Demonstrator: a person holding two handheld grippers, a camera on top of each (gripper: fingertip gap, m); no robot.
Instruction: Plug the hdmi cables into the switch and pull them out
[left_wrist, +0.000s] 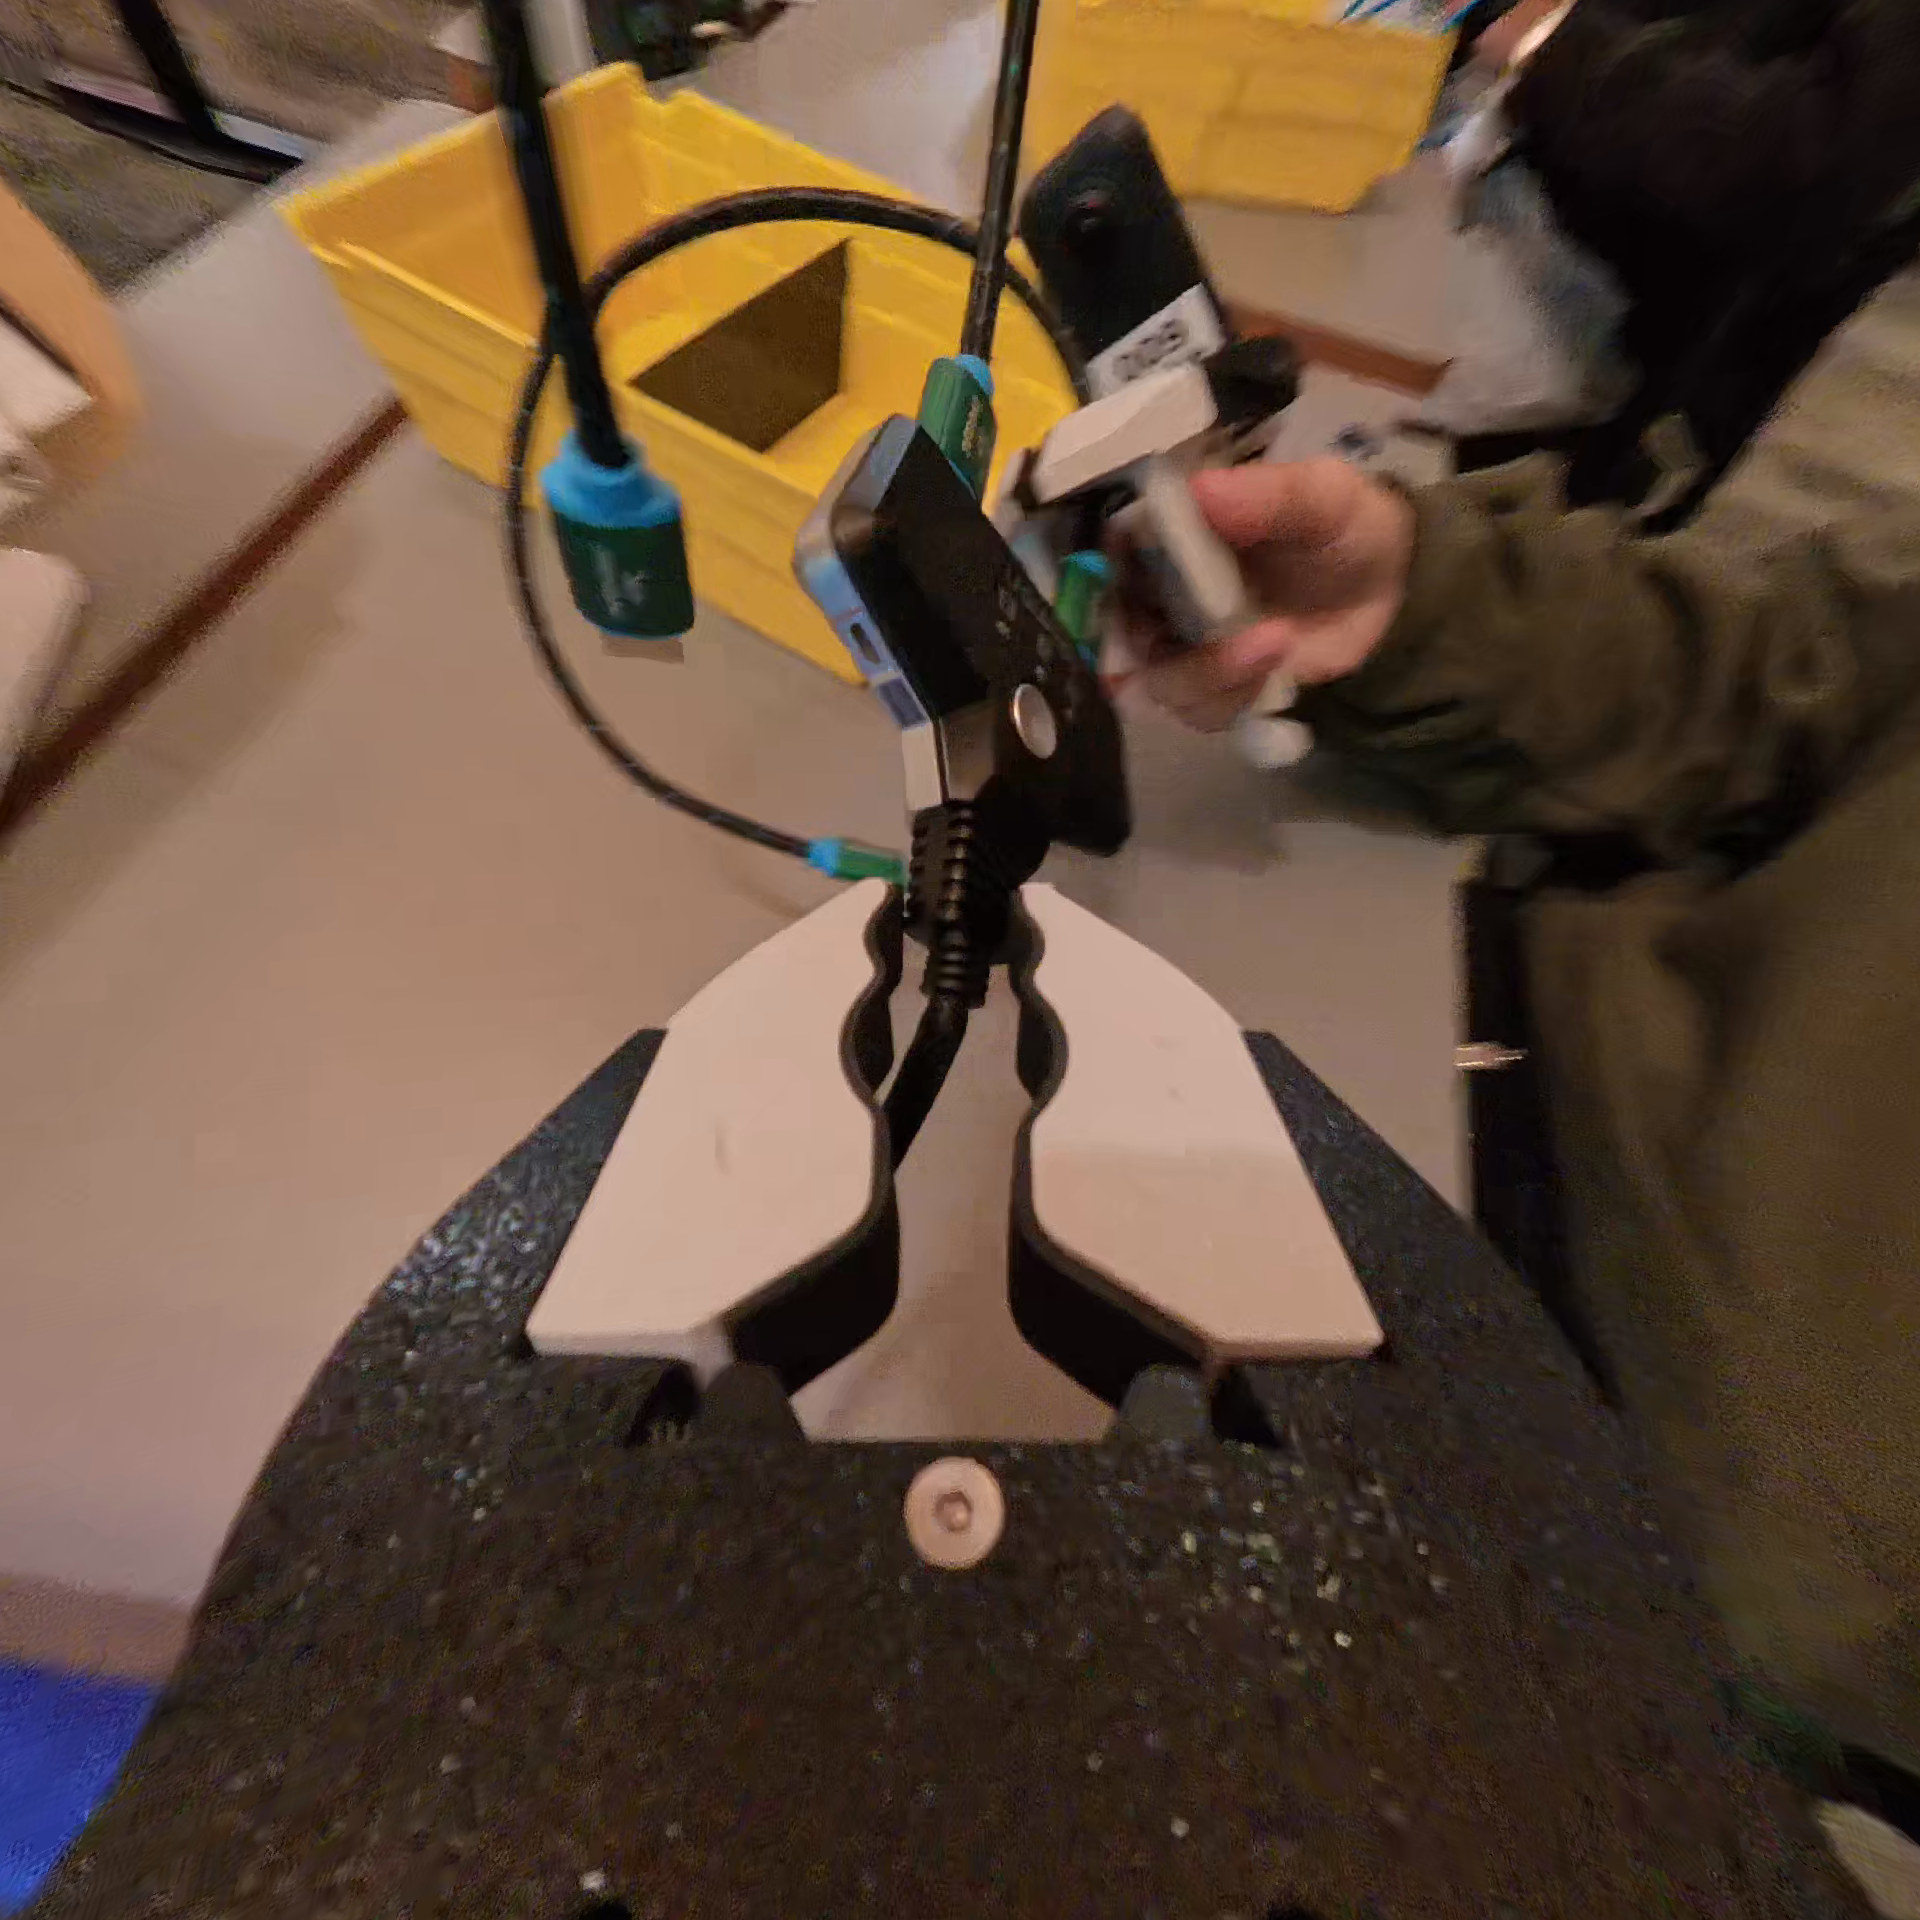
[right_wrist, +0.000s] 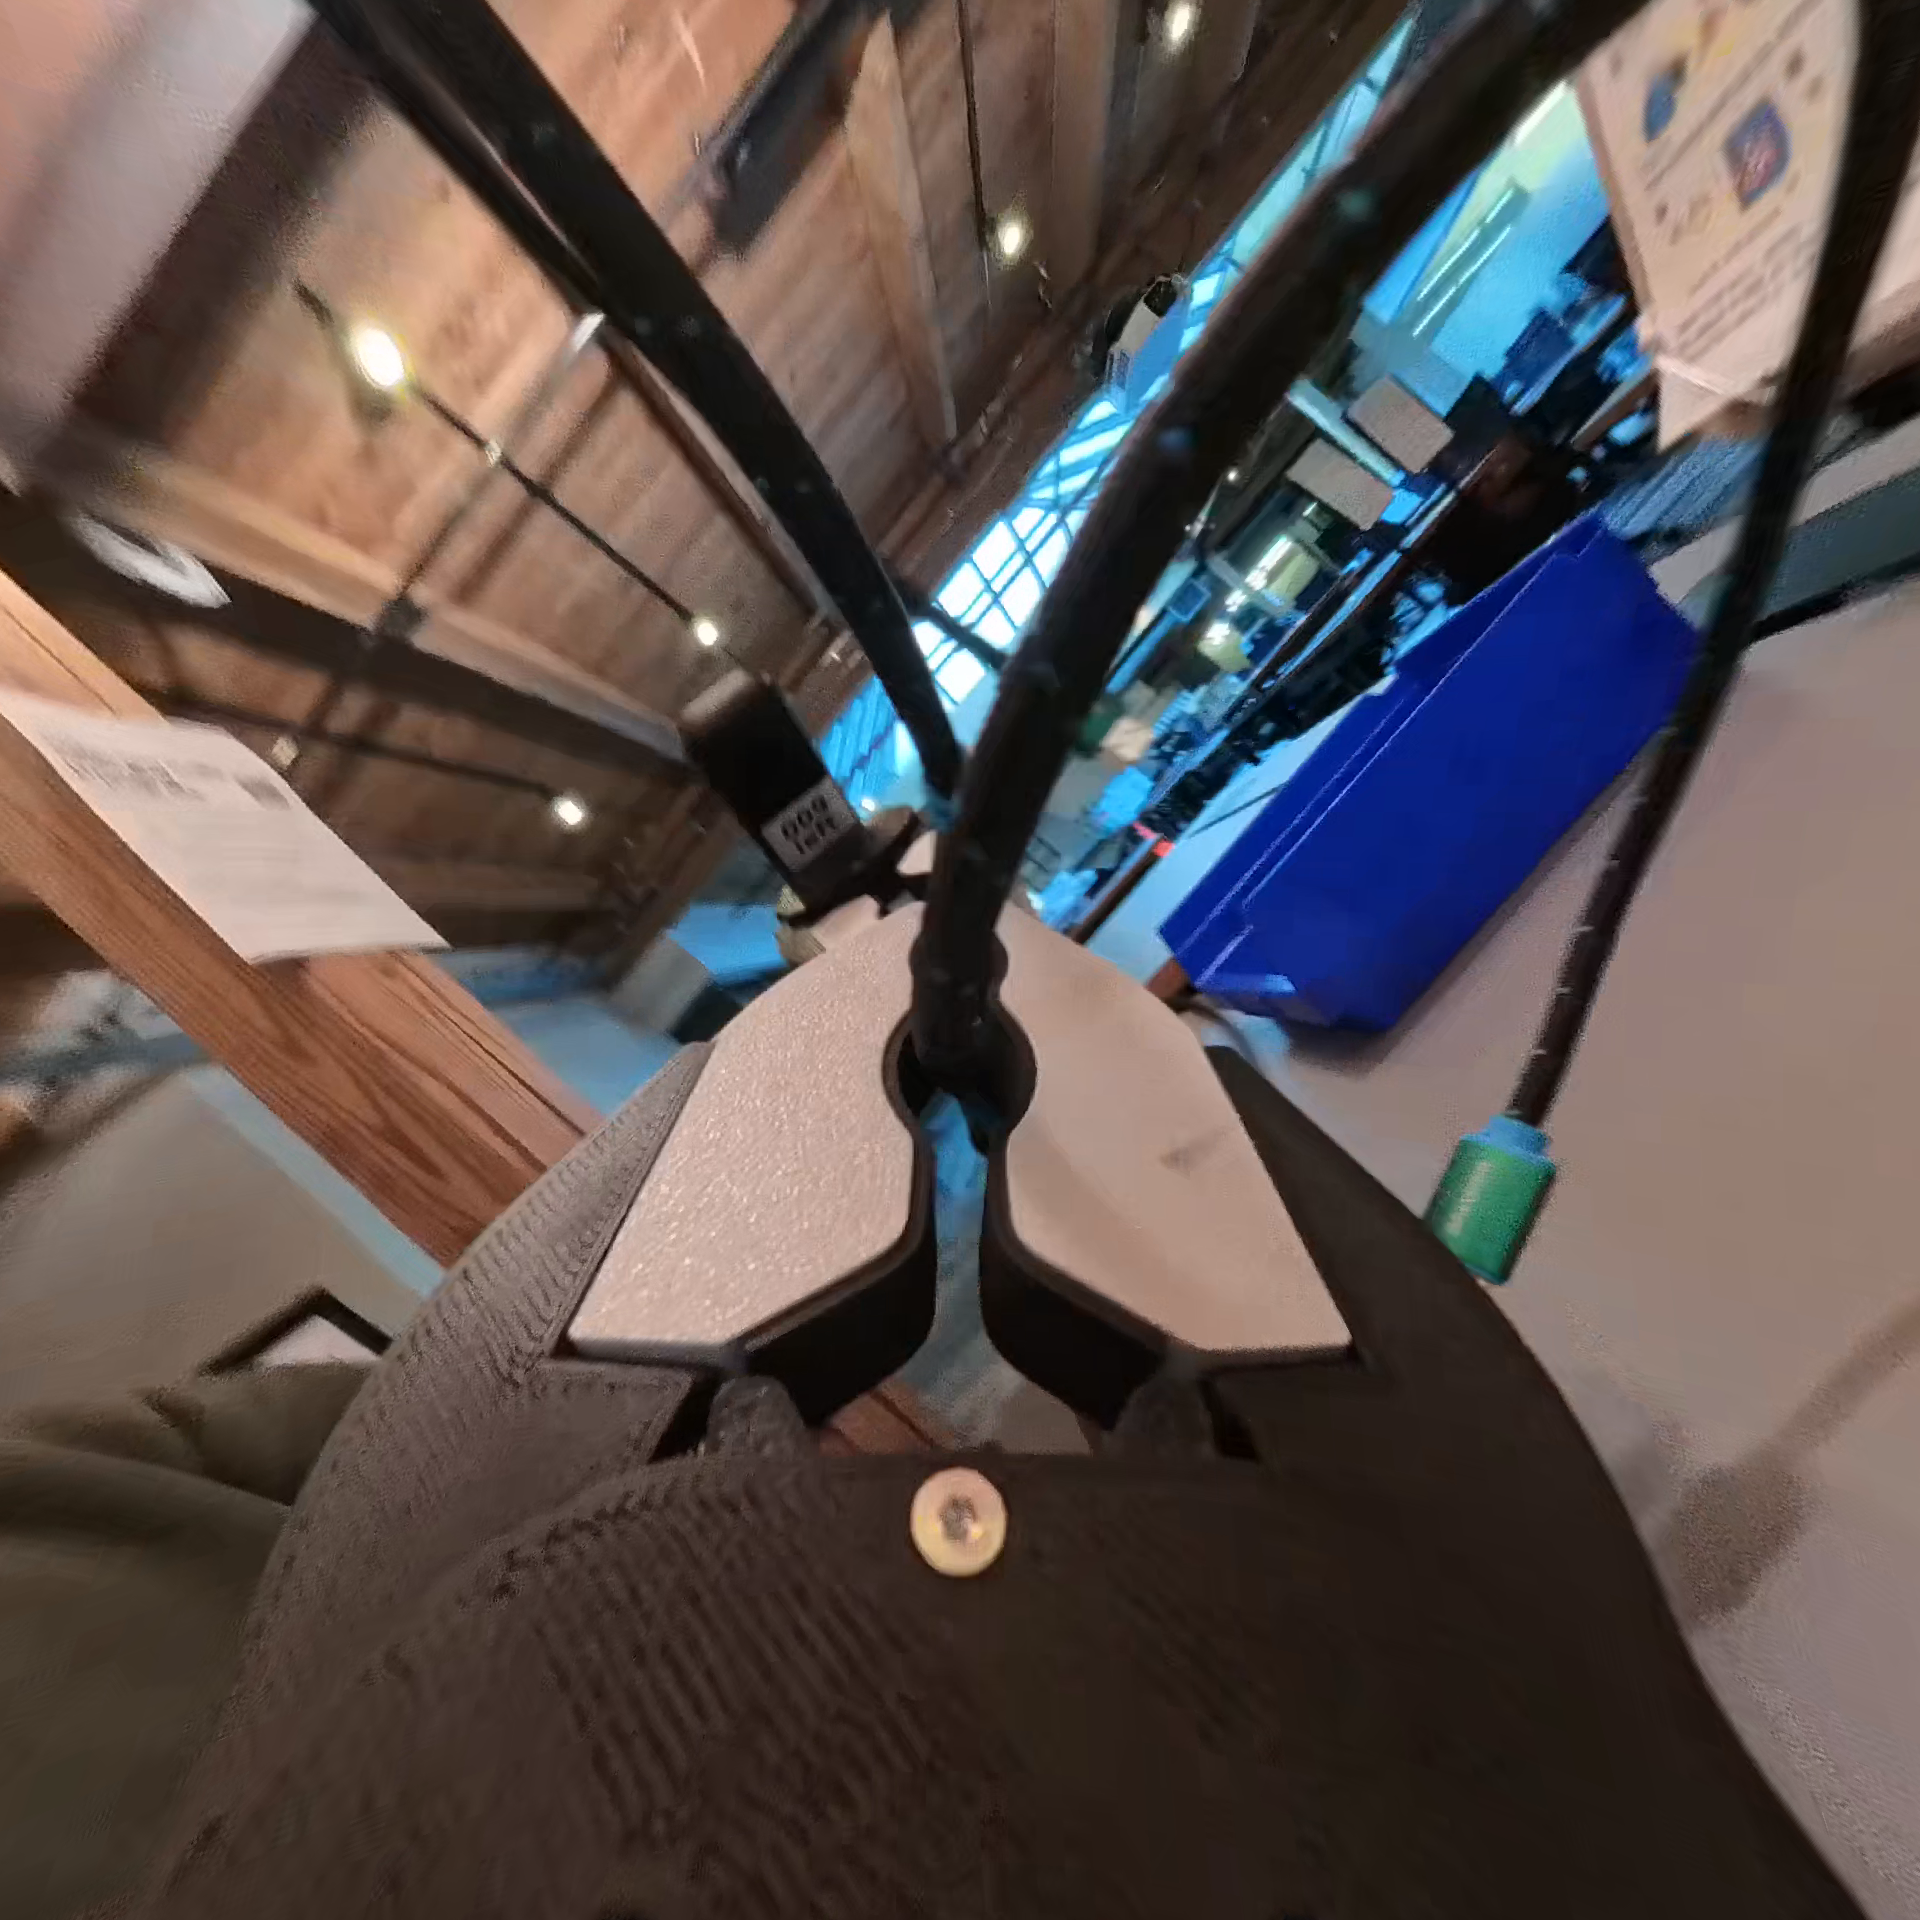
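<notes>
In the left wrist view my left gripper (left_wrist: 951, 920) is shut on the ribbed black cable neck of the HDMI switch (left_wrist: 935, 582), a black box with a silver edge held tilted in the air. A green HDMI plug (left_wrist: 961, 416) sits in its upper end. A second green plug (left_wrist: 1081, 603) shows behind the switch, by my right gripper (left_wrist: 1049, 499). A loose green plug (left_wrist: 618, 551) hangs at the left. A small green plug (left_wrist: 852, 860) ends a looped cable by my fingertips. In the right wrist view my right gripper (right_wrist: 961, 1003) is shut on a black HDMI cable (right_wrist: 1049, 665).
A yellow bin (left_wrist: 468, 281) stands on the pale table behind the switch, with another at the back right (left_wrist: 1247, 83). A hand and a green sleeve (left_wrist: 1558, 665) fill the right side. A blue bin (right_wrist: 1455, 831), a hanging green plug (right_wrist: 1491, 1205) and a wooden post (right_wrist: 343, 1039) show in the right wrist view.
</notes>
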